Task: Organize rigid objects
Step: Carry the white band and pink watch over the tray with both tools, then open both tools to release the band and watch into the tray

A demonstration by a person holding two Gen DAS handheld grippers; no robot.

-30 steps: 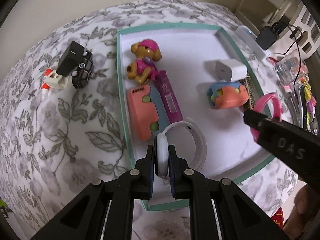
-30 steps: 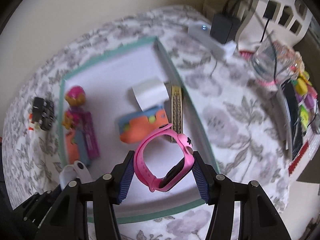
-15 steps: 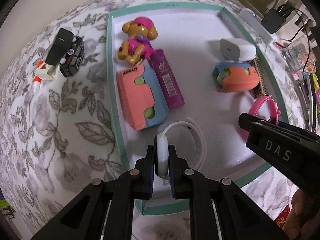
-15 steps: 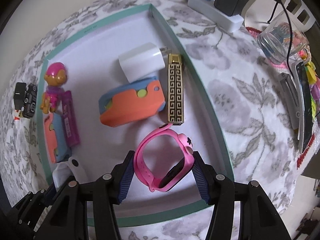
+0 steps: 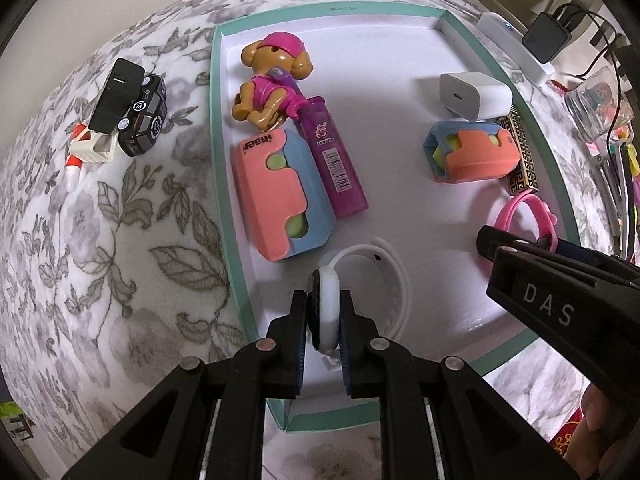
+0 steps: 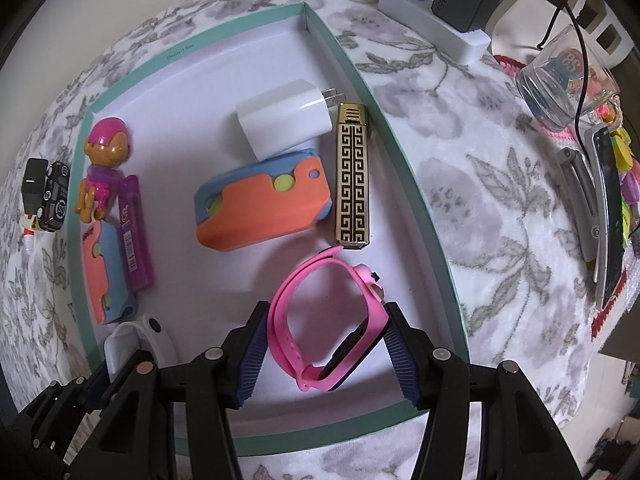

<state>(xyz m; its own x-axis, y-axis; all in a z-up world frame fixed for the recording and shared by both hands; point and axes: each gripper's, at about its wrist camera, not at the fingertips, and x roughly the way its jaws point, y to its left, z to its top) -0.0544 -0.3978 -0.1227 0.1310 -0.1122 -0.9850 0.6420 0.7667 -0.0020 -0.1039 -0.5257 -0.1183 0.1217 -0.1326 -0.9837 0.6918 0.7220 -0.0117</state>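
Note:
A teal-rimmed white tray [image 5: 218, 120] lies on a floral cloth. My left gripper [image 5: 323, 312] points straight down over the tray's near left corner. Its pads still press on the face of a white watch [image 5: 325, 304] as the jaws start opening, and the strap loop [image 5: 394, 276] rests on the tray floor. My right gripper [image 6: 326, 312] is shut on a pink watch [image 6: 372, 304], held low over the tray's near right part, just in front of a gold patterned lighter [image 6: 352, 176]. The pink watch [image 5: 508, 208] also shows in the left wrist view.
The tray also holds a toy dog [image 5: 272, 80], a purple lighter [image 5: 332, 160], two orange-and-blue cases [image 5: 276, 196] [image 6: 260, 208] and a white charger [image 6: 284, 120]. A black toy car [image 5: 140, 120] lies left of the tray. A power strip [image 6: 432, 16], a glass [image 6: 560, 80] and clips lie to the right.
The right gripper has sunk with the pink watch, so the tray looks closer. The left gripper still holds the white watch in the same spot.

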